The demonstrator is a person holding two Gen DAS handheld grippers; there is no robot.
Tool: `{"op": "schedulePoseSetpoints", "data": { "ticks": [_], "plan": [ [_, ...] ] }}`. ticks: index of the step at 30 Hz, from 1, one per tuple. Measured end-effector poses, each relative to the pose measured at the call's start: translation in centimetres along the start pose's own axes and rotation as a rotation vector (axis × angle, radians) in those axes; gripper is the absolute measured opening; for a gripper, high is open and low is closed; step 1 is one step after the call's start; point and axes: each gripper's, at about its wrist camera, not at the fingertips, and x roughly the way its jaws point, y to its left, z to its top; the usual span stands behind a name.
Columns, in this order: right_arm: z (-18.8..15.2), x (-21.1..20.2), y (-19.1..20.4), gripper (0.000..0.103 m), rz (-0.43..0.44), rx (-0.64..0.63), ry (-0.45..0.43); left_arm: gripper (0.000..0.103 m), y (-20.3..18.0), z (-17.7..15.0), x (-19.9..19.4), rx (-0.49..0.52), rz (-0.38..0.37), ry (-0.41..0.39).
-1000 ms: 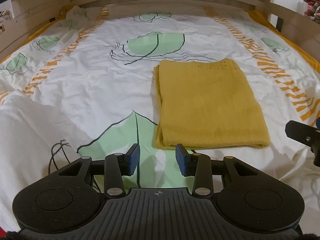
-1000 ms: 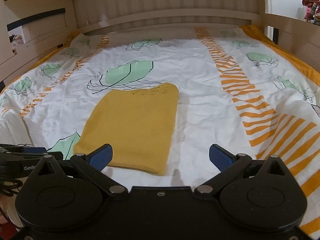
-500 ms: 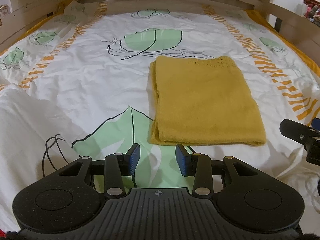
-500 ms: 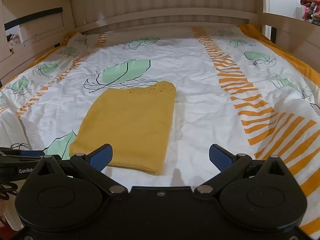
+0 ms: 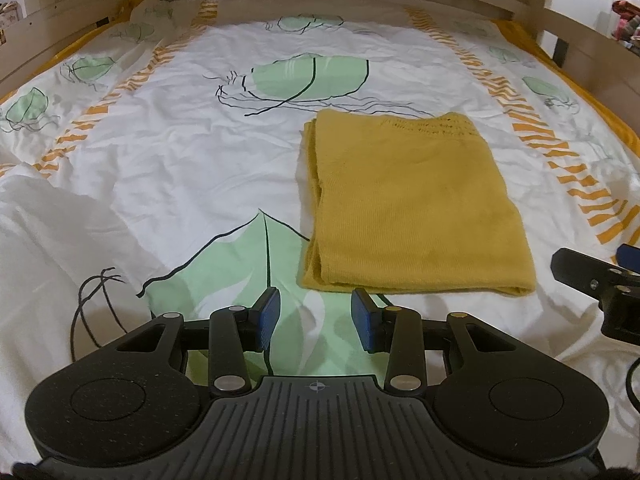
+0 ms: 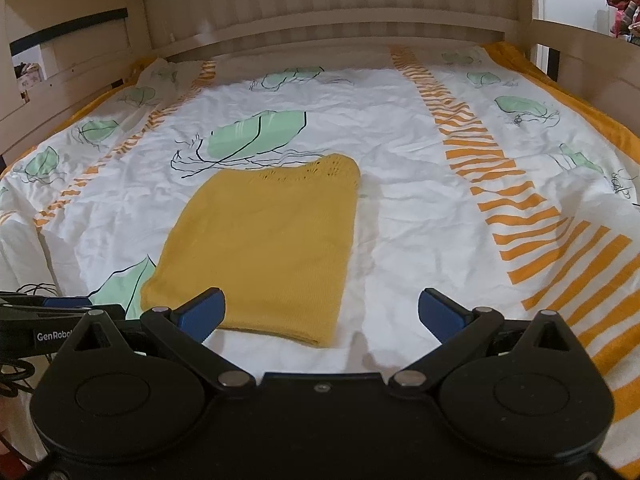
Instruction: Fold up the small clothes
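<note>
A folded mustard-yellow knit garment [image 5: 412,208] lies flat on the bed, also seen in the right wrist view as the yellow garment [image 6: 264,248]. My left gripper [image 5: 316,316] hovers just short of the garment's near left corner, jaws partly apart with nothing between them. My right gripper [image 6: 320,312] stands wide open above the garment's near edge, with only its left blue pad over the fabric. Neither gripper touches the cloth. The right gripper's tip [image 5: 600,276] shows at the right edge of the left wrist view.
The bedsheet [image 5: 180,168] is white with green leaves and orange stripes, and rumpled at the left. A pale wooden bed frame [image 6: 340,28] rails in the far end and both sides. A black cable [image 5: 92,304] lies near left.
Both views shifted slightly; the garment now sits a little farther from the left gripper's fingers than a second ago. Neither gripper's opening has changed.
</note>
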Motion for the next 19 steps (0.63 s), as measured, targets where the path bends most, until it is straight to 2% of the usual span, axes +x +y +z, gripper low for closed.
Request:
{"op": "schedulePoseSetpoints", "data": {
  "ticks": [19],
  "plan": [
    [0.1, 1.5, 0.1, 0.103, 0.012, 0.017, 0.041, 0.038, 0.3, 0.6, 0.9, -0.020, -0.004, 0.022]
  ]
}}
